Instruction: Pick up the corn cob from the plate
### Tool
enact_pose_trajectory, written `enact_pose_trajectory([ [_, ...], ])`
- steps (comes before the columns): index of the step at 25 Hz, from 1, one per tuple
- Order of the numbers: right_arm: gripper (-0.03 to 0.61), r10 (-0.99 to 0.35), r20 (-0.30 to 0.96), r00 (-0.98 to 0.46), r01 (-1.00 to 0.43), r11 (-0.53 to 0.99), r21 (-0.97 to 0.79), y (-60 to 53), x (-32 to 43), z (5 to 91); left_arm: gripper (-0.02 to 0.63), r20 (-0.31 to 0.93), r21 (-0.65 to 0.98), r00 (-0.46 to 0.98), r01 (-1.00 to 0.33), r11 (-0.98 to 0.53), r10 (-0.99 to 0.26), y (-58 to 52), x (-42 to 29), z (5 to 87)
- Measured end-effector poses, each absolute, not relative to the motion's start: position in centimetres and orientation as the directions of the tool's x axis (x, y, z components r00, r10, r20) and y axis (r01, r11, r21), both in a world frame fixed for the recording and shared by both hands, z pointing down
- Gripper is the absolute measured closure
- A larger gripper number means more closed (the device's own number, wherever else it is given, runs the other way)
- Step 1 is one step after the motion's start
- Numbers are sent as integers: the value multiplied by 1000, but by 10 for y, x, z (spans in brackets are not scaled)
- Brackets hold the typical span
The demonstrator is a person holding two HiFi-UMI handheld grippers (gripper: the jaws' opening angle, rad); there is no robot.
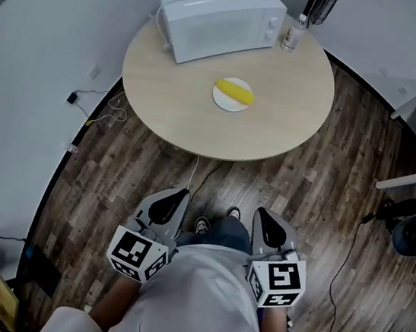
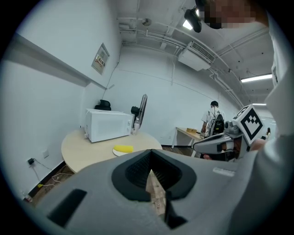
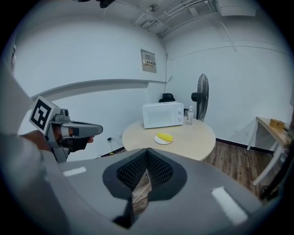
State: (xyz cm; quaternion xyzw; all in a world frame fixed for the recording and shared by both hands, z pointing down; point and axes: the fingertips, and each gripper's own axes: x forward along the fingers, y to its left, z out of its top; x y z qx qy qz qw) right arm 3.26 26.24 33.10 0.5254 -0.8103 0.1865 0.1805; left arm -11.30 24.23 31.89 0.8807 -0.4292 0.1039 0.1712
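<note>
Nearest the camera, a person's pale shirt point(image 1: 196, 305) fills the bottom of the head view, with the tips of two shoes point(image 1: 202, 224) just past it. A gripper is held at each side of the body. The left hand-held gripper point(image 1: 175, 199) and the right hand-held gripper point(image 1: 264, 219) both point forward over the dark wooden floor point(image 1: 114, 179). Each has its jaws closed together with nothing between them.

The yellow corn cob point(image 1: 235, 91) lies on a small white plate point(image 1: 224, 105), well apart from both grippers. The plate sits near the middle of a round, pale wooden bench point(image 1: 184, 116). Behind the plate, a white microwave point(image 1: 218, 13) stands at the bench's far edge. A clear bottle point(image 1: 292, 34) stands just to the right of the microwave. In the right gripper view, a black standing fan point(image 3: 202, 94) rises behind the bottle.
</note>
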Motion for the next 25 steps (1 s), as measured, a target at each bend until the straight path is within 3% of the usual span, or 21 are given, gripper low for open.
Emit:
enact_pose_trajectory([
  [25, 578, -780, 421, -462, -886, 430, -175, 42, 96, 318, 612, 353, 220, 564, -826, -519, -747, 53, -48, 325],
])
